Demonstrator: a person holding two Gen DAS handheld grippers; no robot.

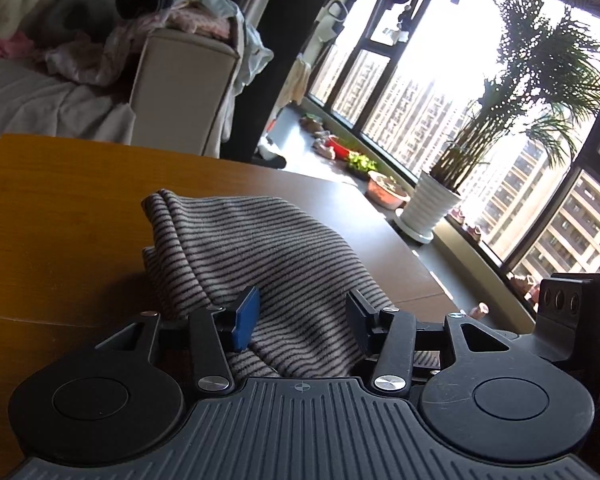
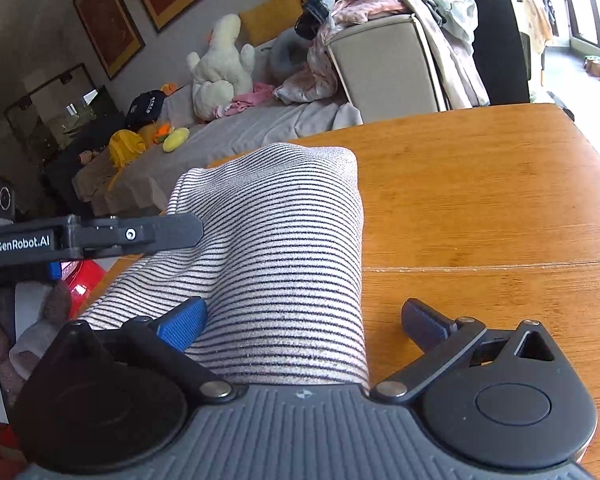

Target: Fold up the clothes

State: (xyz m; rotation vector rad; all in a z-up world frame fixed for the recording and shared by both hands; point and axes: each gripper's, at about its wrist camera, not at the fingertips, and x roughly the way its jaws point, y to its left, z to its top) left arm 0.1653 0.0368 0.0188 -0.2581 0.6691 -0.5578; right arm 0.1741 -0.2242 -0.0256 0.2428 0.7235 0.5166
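Striped garment (image 2: 284, 248): soft matt knit cloth. Table (image 2: 480, 200): smooth satin wood.

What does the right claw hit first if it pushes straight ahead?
The striped garment. It already lies between the open right claw fingers and humps up directly ahead on the wooden table. Depth past the hump is unclear.

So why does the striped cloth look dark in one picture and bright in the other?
Left wrist view: faces the blown-out windows, so the striped garment is backlit and dim. Right wrist view: looks away from them, so it is evenly lit.
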